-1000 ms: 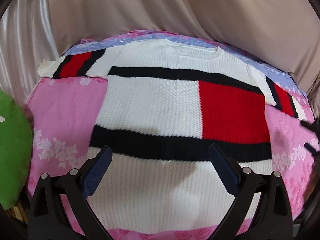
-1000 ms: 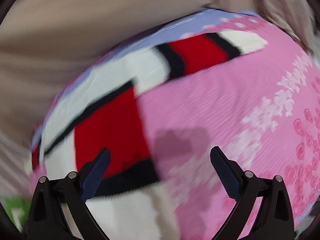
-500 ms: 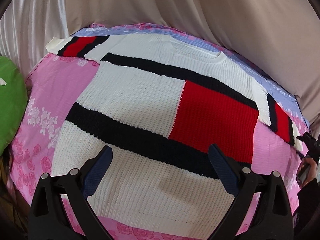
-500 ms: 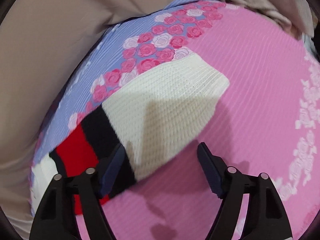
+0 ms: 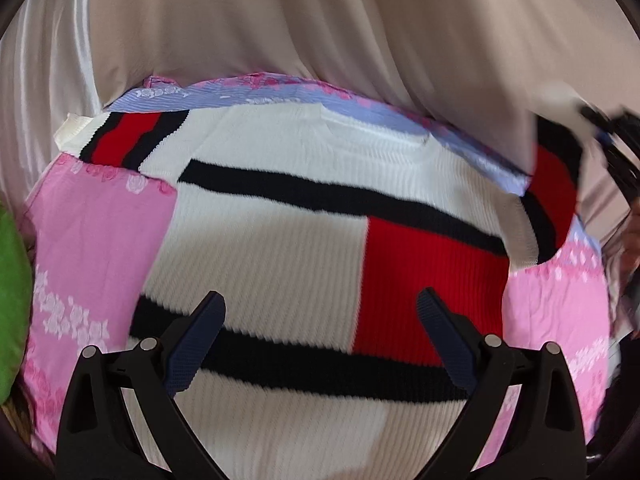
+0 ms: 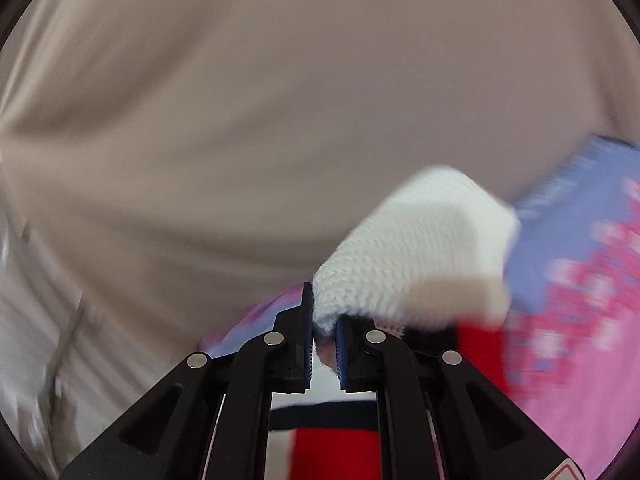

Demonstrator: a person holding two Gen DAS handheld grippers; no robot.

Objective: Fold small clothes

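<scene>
White sleeve cuff (image 6: 416, 252) pinched in right tongs (image 6: 324, 332); left tongs (image 5: 320, 344) spread above sweater (image 5: 280, 248).

No words, numbers or brand names can be read anywhere here. The only sign is a small red and white sticker (image 6: 570, 473) on the right gripper's black body, at the near right edge of the right wrist view. It is cut off, so it cannot be read.
</scene>
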